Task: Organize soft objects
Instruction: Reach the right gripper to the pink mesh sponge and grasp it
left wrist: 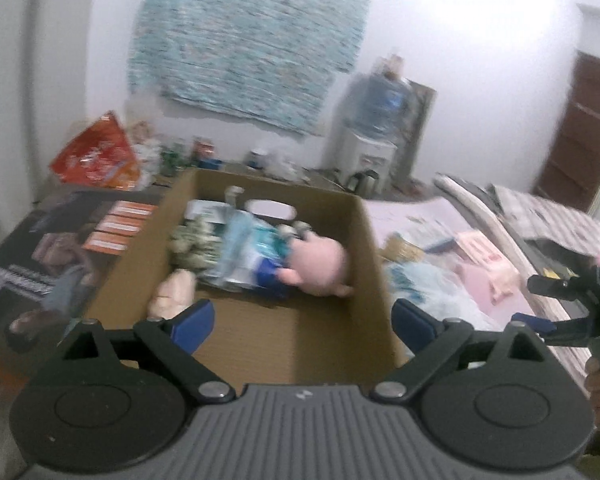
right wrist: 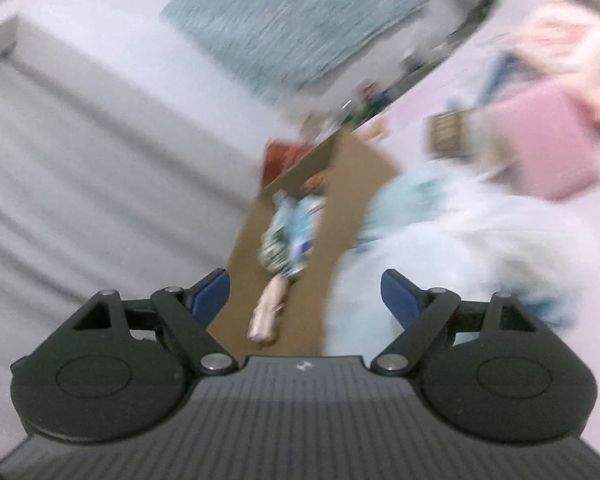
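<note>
Showing partly filled brown cardboard box [left wrist: 352, 304] w/ pink plush toy [left wrist: 320, 264]; pale-blue soft bundle [right wrist: 440, 240] still outside; both grippers' jaws spread, empty.

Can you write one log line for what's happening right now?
left gripper: open, empty | right gripper: open, empty | cardboard box: holds pink plush toy

The cardboard box [left wrist: 332, 344] sits in the middle of the surface [left wrist: 16, 256], and inside it a plush toy [left wrist: 320, 262] lies toward the right wall, touching a plastic-wrapped pack [left wrist: 246, 254] at the centre, with a second soft toy [left wrist: 172, 294] just left of that, nearer the front. Behind the box's left corner a snack bag [left wrist: 98, 156] lies on the surface, a water dispenser [left wrist: 374, 136] stands against the wall behind and to the right, and a wall hanging [left wrist: 248, 40] hangs above. To the box's right, a crumpled cloth [right wrist: 460, 240] lies just beside its wall.
</note>
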`<state>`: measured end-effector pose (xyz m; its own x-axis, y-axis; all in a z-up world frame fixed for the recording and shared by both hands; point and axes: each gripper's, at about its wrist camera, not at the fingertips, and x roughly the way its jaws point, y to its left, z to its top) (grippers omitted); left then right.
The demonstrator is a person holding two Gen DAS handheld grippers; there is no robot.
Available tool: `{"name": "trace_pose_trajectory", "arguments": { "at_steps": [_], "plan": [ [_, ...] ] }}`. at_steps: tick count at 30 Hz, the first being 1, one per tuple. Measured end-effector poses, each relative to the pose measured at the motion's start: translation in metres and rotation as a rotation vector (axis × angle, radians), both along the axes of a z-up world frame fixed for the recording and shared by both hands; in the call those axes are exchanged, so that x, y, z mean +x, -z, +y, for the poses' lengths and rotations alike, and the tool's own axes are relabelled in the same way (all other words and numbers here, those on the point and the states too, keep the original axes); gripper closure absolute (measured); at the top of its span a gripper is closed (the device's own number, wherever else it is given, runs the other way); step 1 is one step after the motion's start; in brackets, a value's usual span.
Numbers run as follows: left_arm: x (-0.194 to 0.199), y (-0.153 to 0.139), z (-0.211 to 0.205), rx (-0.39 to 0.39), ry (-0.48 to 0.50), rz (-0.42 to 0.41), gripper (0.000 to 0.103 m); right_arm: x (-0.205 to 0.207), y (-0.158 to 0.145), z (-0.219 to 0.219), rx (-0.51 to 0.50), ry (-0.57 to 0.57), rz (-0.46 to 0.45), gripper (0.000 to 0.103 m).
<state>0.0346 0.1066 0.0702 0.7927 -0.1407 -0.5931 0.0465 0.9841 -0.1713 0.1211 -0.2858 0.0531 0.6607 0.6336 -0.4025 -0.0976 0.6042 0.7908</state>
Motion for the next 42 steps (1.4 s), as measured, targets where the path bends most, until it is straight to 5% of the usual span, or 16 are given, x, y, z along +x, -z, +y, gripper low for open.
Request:
{"name": "trace_pose_trajectory", "arguments": {
  "at_steps": [7,13,20,30,37,42],
  "plan": [
    [0.046,-0.008,-0.073,0.031,0.189,0.09,0.006,-0.027,0.052,-0.045,0.017,0.155,0.025,0.019],
    [0.098,-0.017,-0.151,0.116,0.315,0.132,0.002,-0.007,0.071,-0.058,-0.058,0.203,0.008,0.019],
    [0.166,0.003,-0.209,0.101,0.318,0.248,0.002,0.07,0.075,-0.06,-0.306,0.175,0.005,0.013],
    [0.247,0.021,-0.247,0.247,0.295,0.283,0.002,0.163,0.114,-0.032,-0.57,0.035,0.058,0.012],
    [0.293,0.043,-0.284,0.389,0.375,0.252,0.002,0.173,0.124,-0.035,-0.545,0.012,0.04,0.027],
    [0.316,0.075,-0.318,0.513,0.416,0.223,0.002,0.148,0.123,-0.048,-0.484,0.053,0.005,0.028]
  ]
}}
